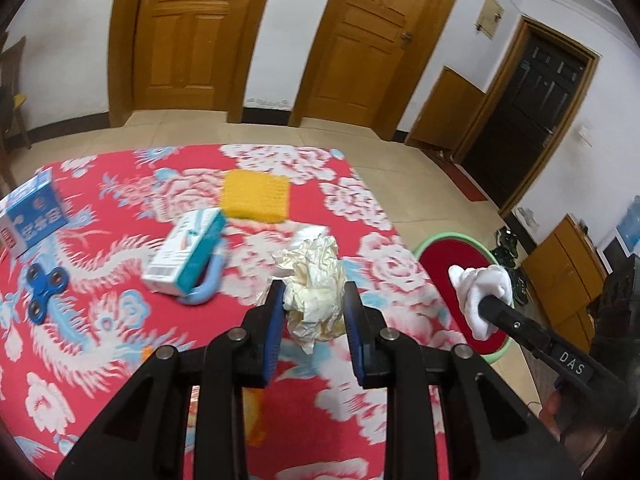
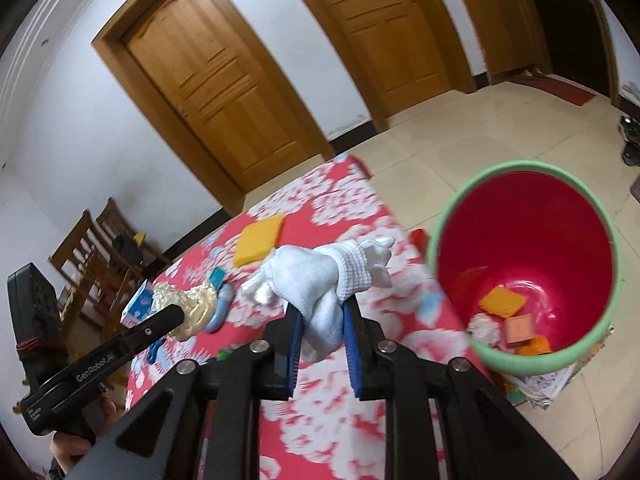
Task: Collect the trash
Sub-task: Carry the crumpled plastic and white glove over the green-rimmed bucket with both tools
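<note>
My left gripper (image 1: 314, 294) is shut on a crumpled cream paper ball (image 1: 314, 284) and holds it above the red floral table (image 1: 120, 340); the ball also shows in the right wrist view (image 2: 188, 306). My right gripper (image 2: 320, 312) is shut on a white knit glove (image 2: 316, 280), held over the table's right edge, left of the red bin with a green rim (image 2: 524, 256). The glove also shows in the left wrist view (image 1: 480, 294), in front of the bin (image 1: 452, 252). The bin holds orange and pink pieces (image 2: 502, 300).
On the table lie a yellow sponge (image 1: 256, 196), a white and teal box (image 1: 186, 256) on a light blue ring (image 1: 210, 284), a blue fidget spinner (image 1: 44, 286) and a blue box (image 1: 32, 214). Wooden chairs (image 2: 96, 248) stand at the left. Newspaper (image 2: 548, 384) lies under the bin.
</note>
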